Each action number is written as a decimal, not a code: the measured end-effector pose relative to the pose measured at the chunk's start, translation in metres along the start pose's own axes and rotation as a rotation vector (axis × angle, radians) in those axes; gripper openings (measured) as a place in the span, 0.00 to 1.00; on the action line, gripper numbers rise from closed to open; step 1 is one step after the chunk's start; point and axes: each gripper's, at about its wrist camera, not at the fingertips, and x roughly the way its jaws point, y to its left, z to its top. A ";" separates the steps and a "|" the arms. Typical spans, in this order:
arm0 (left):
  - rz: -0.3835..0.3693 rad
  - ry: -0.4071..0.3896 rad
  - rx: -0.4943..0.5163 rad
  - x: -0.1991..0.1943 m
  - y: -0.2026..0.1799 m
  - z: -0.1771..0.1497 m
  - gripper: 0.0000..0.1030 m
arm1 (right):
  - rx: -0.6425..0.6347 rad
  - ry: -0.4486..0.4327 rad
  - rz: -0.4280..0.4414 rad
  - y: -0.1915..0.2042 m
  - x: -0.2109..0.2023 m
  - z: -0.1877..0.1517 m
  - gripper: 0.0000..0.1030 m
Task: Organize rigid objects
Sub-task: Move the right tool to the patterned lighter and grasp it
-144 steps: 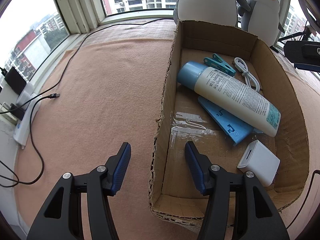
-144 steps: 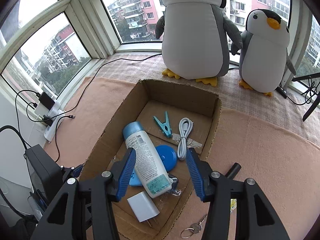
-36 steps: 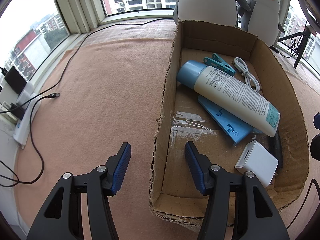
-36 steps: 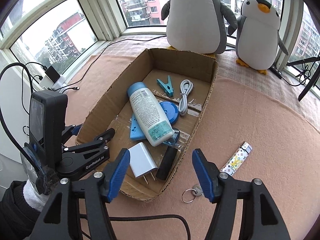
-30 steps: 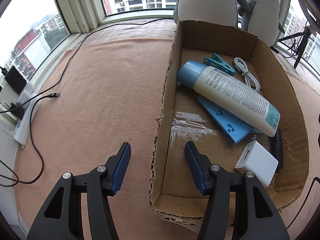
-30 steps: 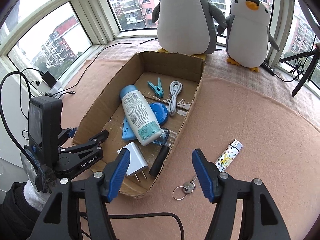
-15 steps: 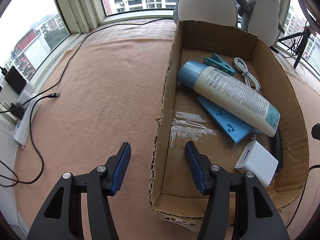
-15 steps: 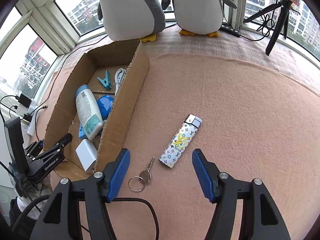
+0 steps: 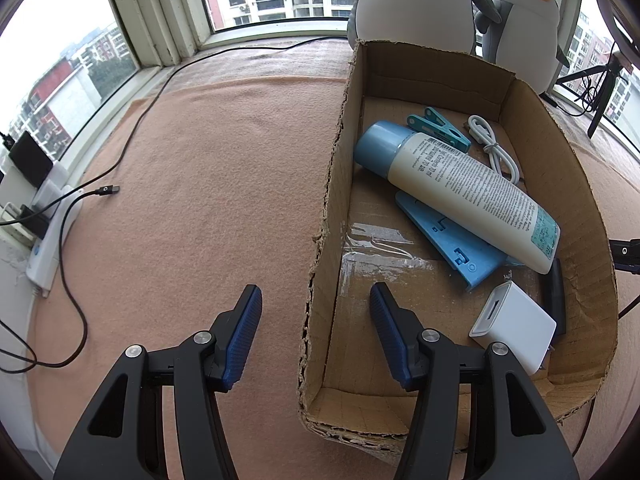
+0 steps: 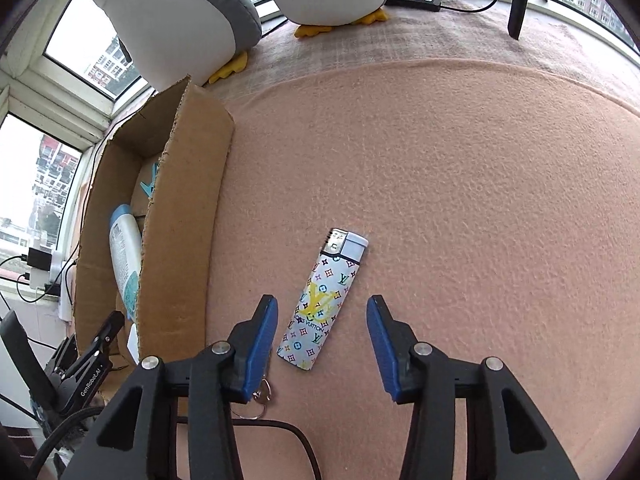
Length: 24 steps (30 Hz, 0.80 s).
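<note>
Peach felt cloth (image 10: 440, 168) covers the desk beside a bay of windows, with 2 plush penguins (image 9: 416, 0) standing behind a cardboard box (image 9: 332, 184). Inside the box lie a lotion bottle (image 9: 460, 188), a blue flat piece (image 9: 444, 240) under it, a teal clothespin (image 9: 438, 128), a coiled white cable (image 9: 494, 148), a white charger (image 9: 514, 326) and a black item (image 9: 556, 300) against the right wall. Left claw (image 9: 316, 334) stands wide, straddling the box's left wall. Right claw (image 10: 322, 342) is also wide, empty, with a patterned lighter (image 10: 324, 298) lying flat on the cloth between its fingers, near the left one. A key ring (image 10: 256, 398) lies partly hidden under that finger.
</note>
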 end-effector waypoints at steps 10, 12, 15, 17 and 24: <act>0.000 0.000 -0.001 0.000 0.000 0.000 0.55 | -0.056 0.008 -0.058 0.012 0.007 0.006 0.33; 0.000 0.000 -0.001 0.000 0.000 0.000 0.55 | -0.079 0.010 -0.079 0.015 0.008 0.006 0.31; 0.000 0.000 -0.002 0.000 0.000 0.000 0.55 | -0.123 0.015 -0.108 0.020 0.009 0.007 0.28; 0.001 0.001 -0.002 0.000 0.000 0.000 0.55 | -0.133 0.020 -0.113 0.019 0.009 0.008 0.25; 0.002 0.001 -0.002 0.000 0.000 0.000 0.55 | -0.175 0.025 -0.135 0.019 0.009 0.011 0.21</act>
